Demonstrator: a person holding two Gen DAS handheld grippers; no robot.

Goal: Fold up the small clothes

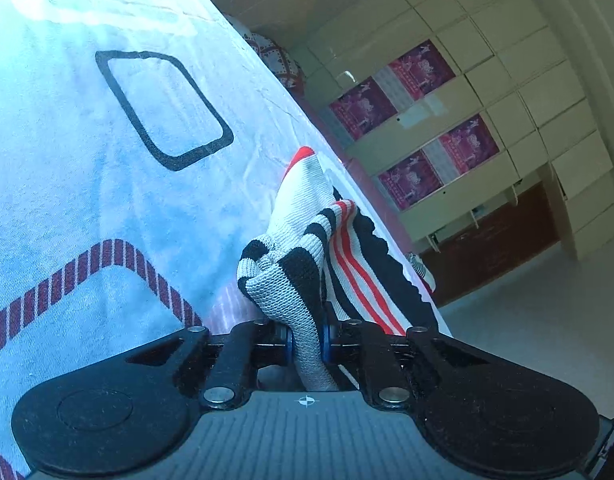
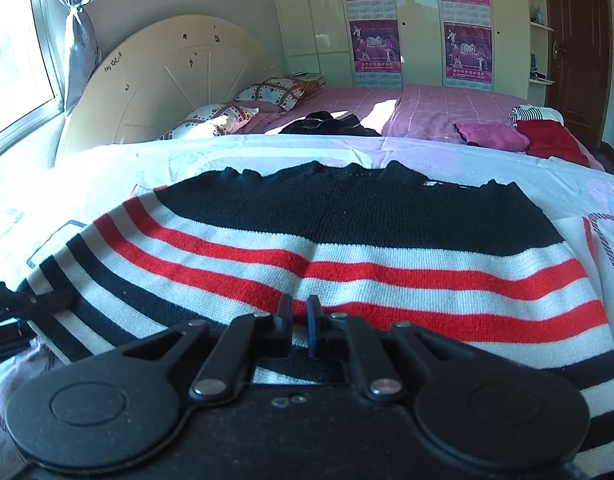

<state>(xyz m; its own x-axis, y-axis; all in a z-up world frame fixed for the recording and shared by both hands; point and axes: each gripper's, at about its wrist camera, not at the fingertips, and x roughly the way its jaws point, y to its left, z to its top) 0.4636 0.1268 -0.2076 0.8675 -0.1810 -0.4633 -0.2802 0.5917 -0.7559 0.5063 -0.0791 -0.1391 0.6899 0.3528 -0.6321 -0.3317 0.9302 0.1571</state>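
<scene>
A small knit sweater, black at the top with red, white and black stripes, lies spread on a pale printed sheet. My right gripper is shut on its near edge, and a crease runs up from the fingertips. In the left wrist view the sweater bunches up near the sheet's right edge. My left gripper is shut on a grey-and-black fold of it. The right wrist view catches this left gripper at the sweater's left corner.
Beyond the sheet is a pink bed cover with pillows, a dark garment and pink and red clothes. A cream wardrobe with posters stands across the floor. A curved headboard leans at the left.
</scene>
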